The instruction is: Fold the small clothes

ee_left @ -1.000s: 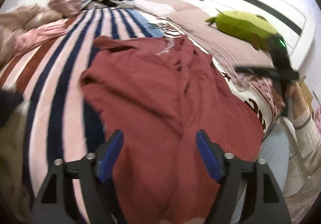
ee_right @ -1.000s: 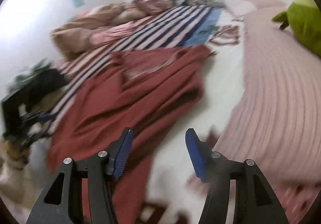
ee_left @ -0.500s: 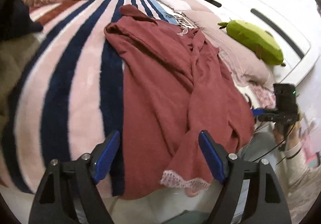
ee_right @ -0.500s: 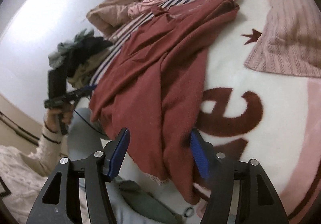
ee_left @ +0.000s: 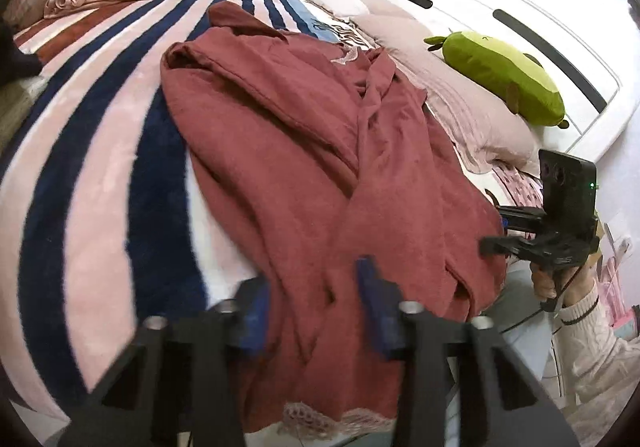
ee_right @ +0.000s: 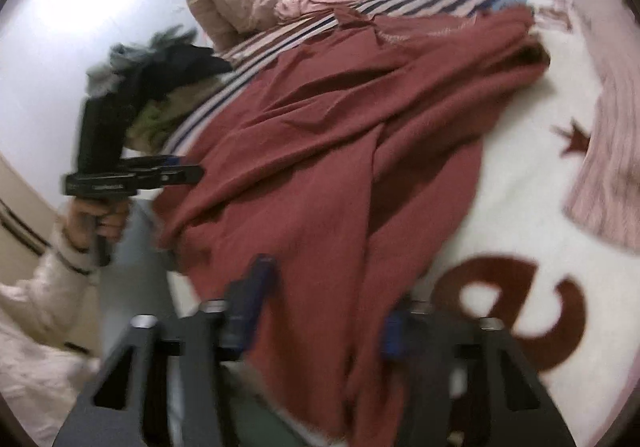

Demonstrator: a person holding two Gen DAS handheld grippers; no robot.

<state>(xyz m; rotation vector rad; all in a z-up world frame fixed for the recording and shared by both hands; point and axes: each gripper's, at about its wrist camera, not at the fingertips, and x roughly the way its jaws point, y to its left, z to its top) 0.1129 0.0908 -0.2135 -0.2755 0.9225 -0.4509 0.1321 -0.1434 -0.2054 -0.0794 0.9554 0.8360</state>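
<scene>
The red dress [ee_left: 320, 151] lies rumpled on the bed [ee_left: 100, 167] – soft, floppy, likely light. Best to grab the lacy hem [ee_left: 320, 421] corners. Left tongs [ee_left: 312, 311] and right tongs [ee_right: 324, 311] are open wide – holding nothing

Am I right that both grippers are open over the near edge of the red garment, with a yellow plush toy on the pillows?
Not quite: the plush toy is green, not yellow, as the left wrist view shows. The rest holds: left gripper and right gripper are open over the near edge of the red garment.
</scene>
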